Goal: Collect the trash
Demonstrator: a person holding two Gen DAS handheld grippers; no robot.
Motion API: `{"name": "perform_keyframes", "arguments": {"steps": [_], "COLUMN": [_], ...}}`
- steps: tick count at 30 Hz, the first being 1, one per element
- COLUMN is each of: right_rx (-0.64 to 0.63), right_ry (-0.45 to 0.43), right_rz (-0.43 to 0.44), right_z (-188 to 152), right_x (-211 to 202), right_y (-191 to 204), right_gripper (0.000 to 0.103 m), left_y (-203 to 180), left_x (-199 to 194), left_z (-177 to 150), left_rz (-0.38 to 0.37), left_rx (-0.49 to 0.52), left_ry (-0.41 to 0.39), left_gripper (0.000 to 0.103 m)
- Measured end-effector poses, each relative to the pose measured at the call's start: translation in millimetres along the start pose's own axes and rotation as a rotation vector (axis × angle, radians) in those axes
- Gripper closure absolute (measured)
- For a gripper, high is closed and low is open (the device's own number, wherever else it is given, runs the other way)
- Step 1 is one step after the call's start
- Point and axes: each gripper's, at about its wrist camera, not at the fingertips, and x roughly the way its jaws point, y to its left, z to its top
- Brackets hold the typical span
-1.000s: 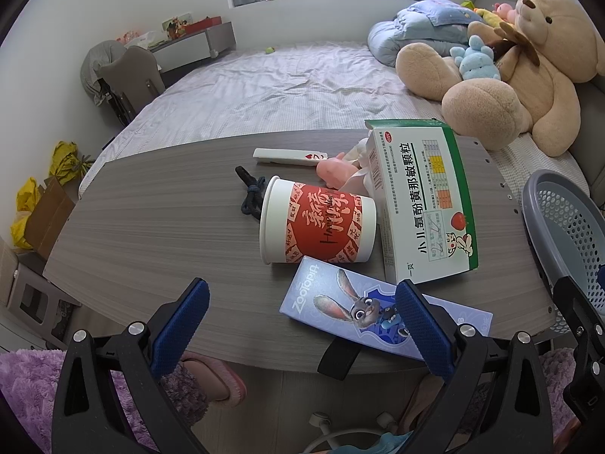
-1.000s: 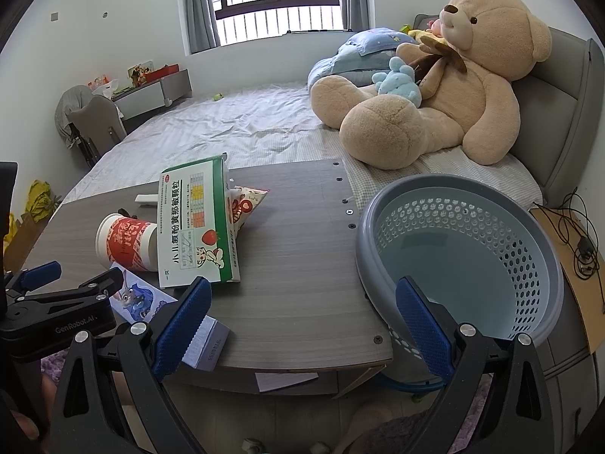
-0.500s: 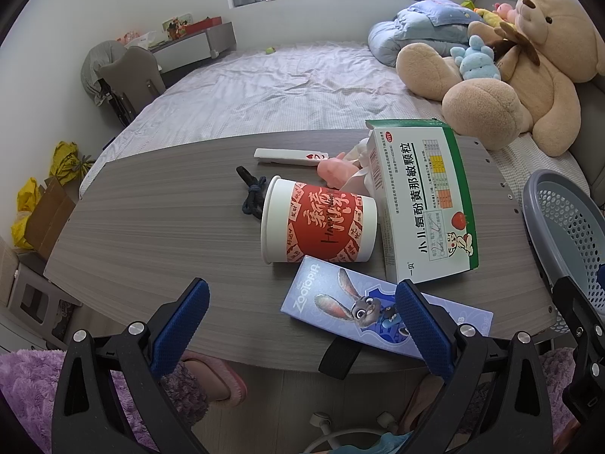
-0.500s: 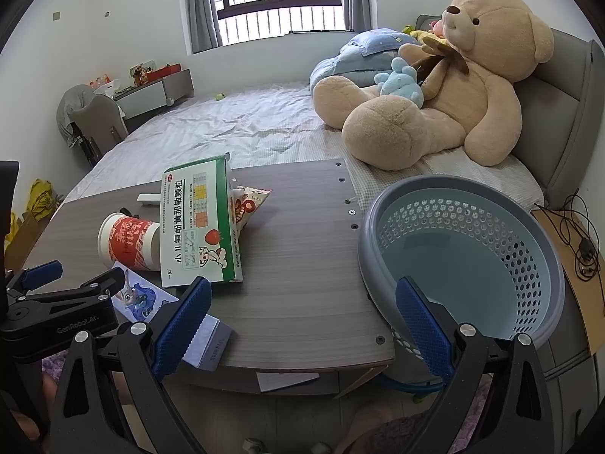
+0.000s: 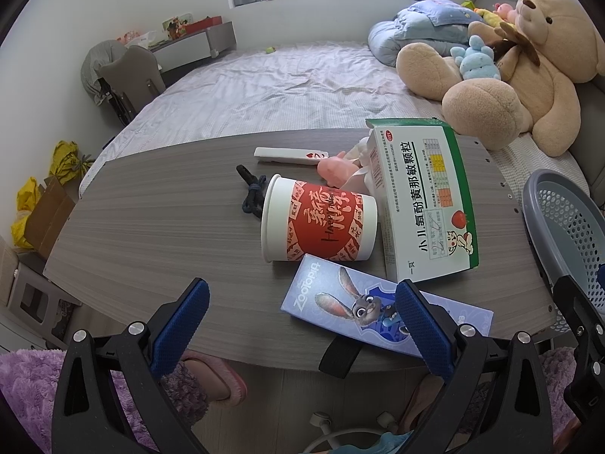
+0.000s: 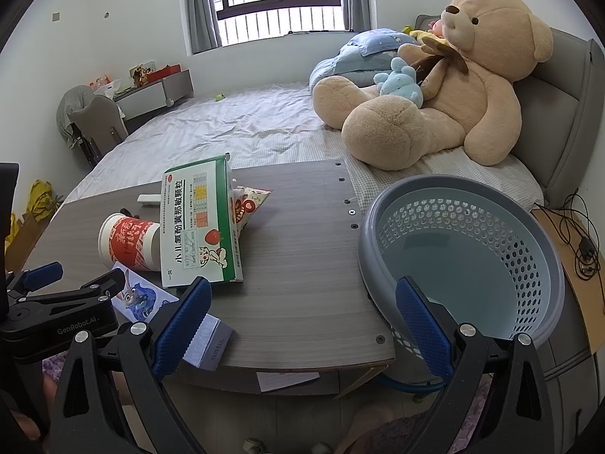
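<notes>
I hold my left gripper spread wide and empty at the near edge of the table; my right gripper gapes wide too. The paper cup lies on its side mid-table, touching the green medicine box, with the blue Zootopia box just nearer. The grey basket sits off the table's right end.

1. A red-and-white paper cup lies on its side mid-table, mouth to the left.
2. A green-edged white medicine box lies flat, touching the cup's right.
3. A blue Zootopia box lies flat at the near edge.
4. A grey perforated basket stands right of the table.
</notes>
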Motion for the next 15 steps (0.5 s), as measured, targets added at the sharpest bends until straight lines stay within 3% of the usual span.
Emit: {"name": "perform_keyframes", "arguments": {"steps": [15], "right_rx": [0.0], "right_ry": [-0.006], "right_rz": [0.003], "right_z": [-0.8], "right_x": [-1.7], "right_y": [-1.2], "right_gripper": [0.009], "left_y": [-1.0], "left_x": [-0.4], "left_z": [-0.9], "left_rz": [0.0], "left_rx": [0.0], "left_ry": [0.0], "left_gripper": [0.006]}}
